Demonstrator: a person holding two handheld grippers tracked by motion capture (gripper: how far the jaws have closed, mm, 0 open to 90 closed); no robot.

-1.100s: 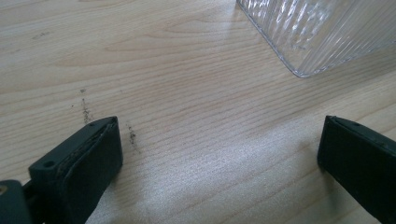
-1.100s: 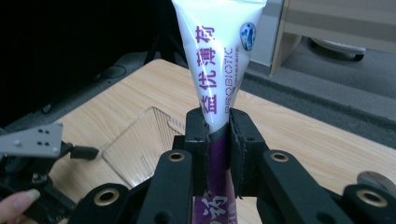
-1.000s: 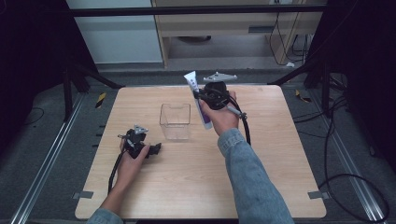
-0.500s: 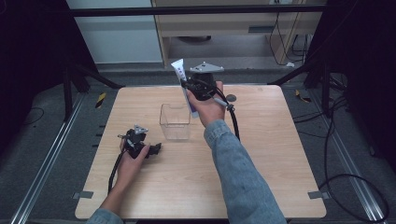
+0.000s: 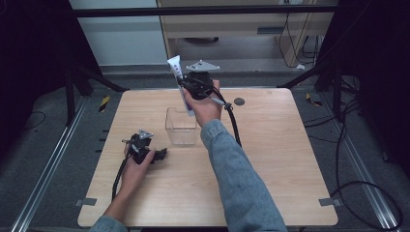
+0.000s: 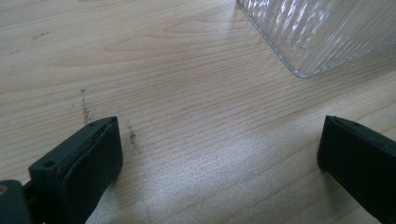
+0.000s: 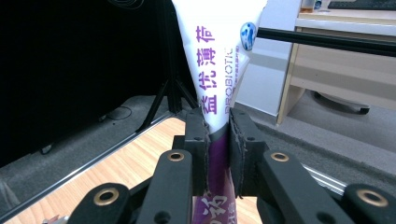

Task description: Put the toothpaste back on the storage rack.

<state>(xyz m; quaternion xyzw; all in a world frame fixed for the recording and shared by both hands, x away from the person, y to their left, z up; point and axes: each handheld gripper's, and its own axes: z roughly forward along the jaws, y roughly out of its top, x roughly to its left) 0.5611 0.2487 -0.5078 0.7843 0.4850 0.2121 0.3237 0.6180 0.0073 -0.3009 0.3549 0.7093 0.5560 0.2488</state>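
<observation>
while the left gripper rests wide open on the bench beside the clear box, the right gripper holds a white-and-purple tube aloft behind it, likely needing lowering into the box next.

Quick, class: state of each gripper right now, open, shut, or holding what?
Left gripper: open, holding nothing, low over the table.
Right gripper: shut on the white and purple tube, raised above the clear container.

overhead camera above table, two close gripper-mounted views
</observation>
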